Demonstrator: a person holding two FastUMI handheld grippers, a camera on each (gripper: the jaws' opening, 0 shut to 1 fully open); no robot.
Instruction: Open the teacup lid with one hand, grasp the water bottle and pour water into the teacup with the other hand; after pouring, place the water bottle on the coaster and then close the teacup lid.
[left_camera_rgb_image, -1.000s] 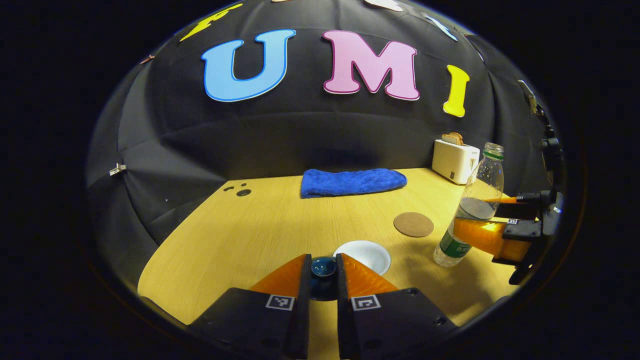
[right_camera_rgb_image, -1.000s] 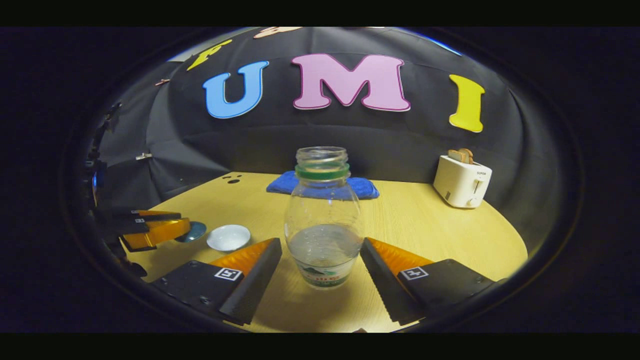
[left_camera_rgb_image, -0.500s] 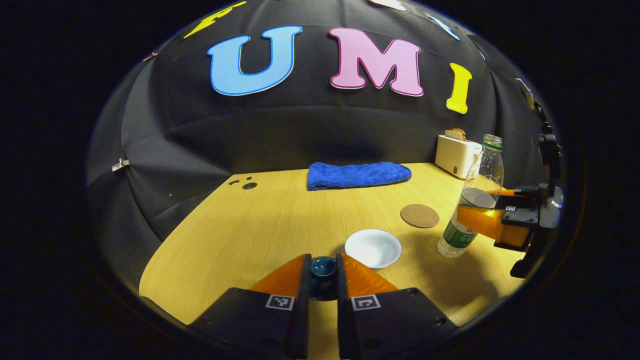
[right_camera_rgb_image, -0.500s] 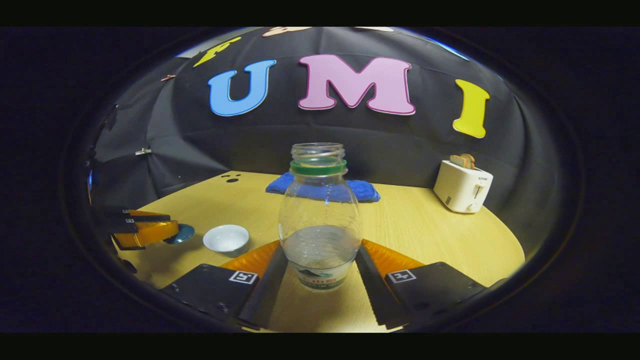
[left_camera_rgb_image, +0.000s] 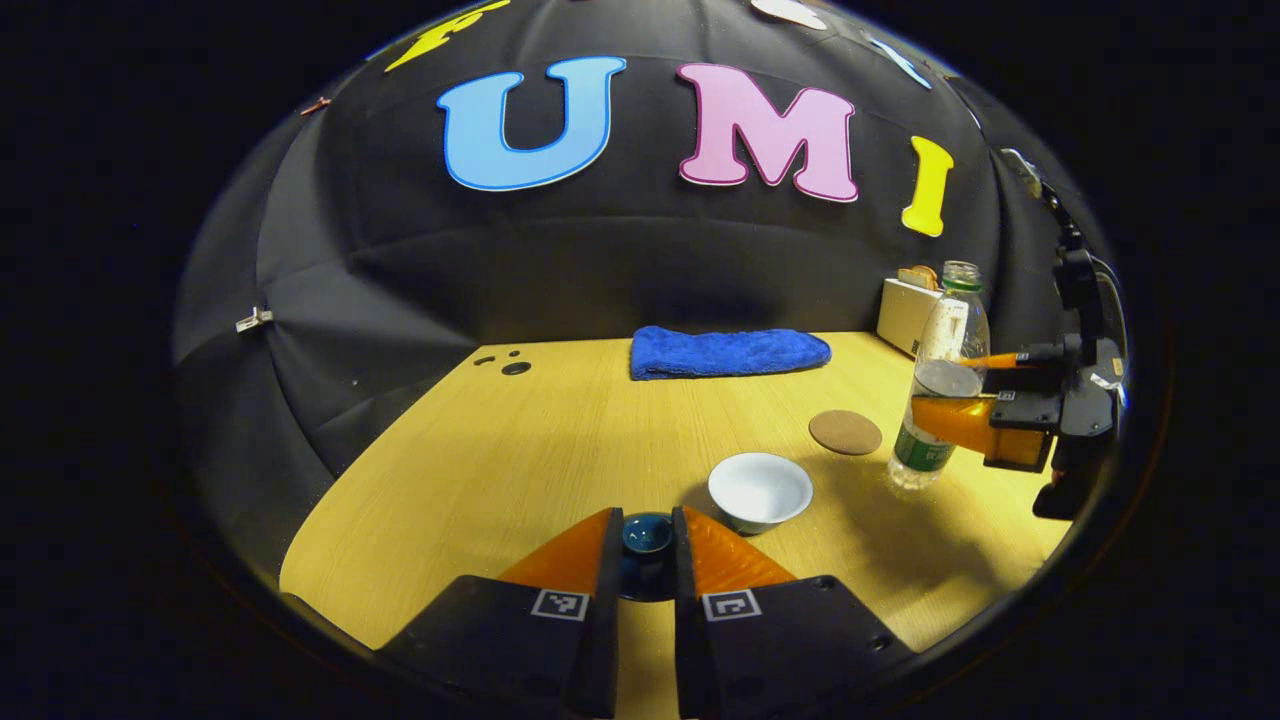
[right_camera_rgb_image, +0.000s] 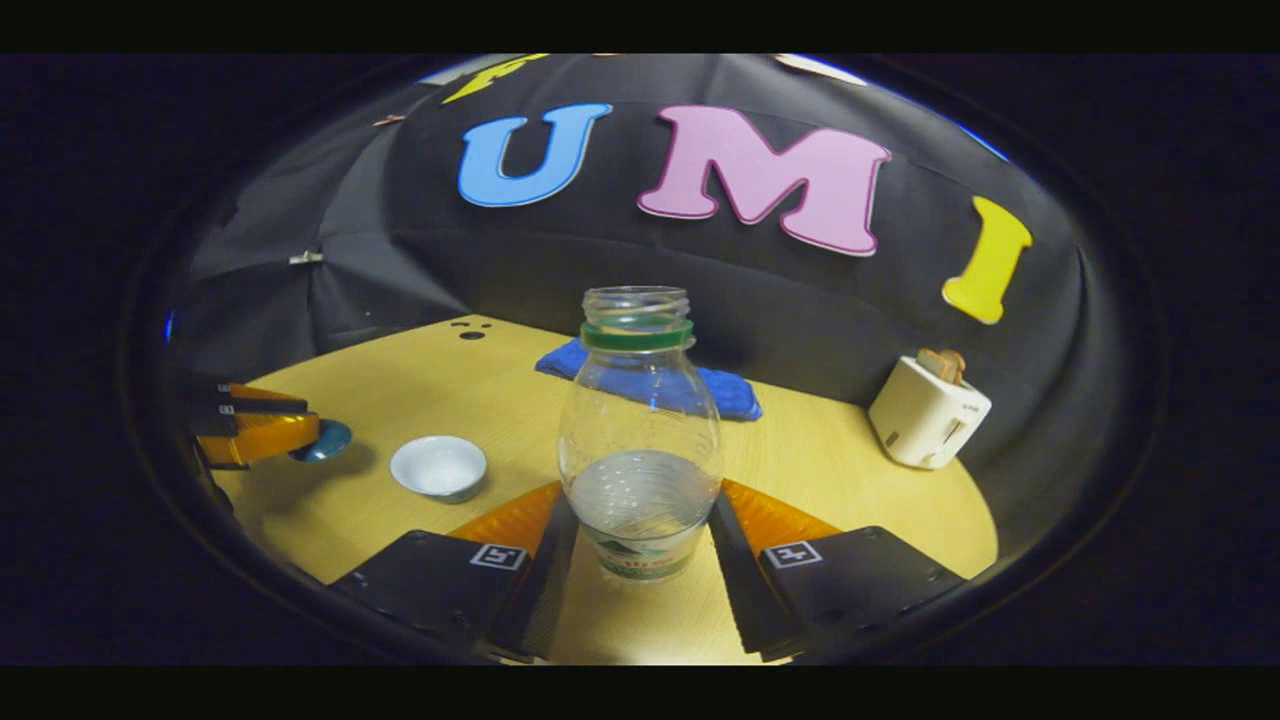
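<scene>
Toward the bench's (left_camera_rgb_image: 520, 450) near-left edge, the left gripper (left_camera_rgb_image: 647, 545) pinches the dark teacup lid (left_camera_rgb_image: 646, 535) narrowly, held up. Beside it sits the white teacup (left_camera_rgb_image: 760, 490), uncovered, then the coaster (left_camera_rgb_image: 845, 432). Near the right edge, the right gripper (right_camera_rgb_image: 640, 535) clamps the uncapped water bottle (right_camera_rgb_image: 640, 440), lifted off the bench.

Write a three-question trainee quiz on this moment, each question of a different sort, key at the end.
1. True or false: the teacup is uncovered.
2. Multiple choice: the right gripper is shut on A) the blue towel B) the water bottle C) the toaster.
3. Fill in: the left gripper holds the teacup ____.

Key: 1. True: its white inside shows, and the lid sits between the left gripper's fingers. 2. B. 3. lid. The coaster has nothing on it, beside the bottle.
</scene>
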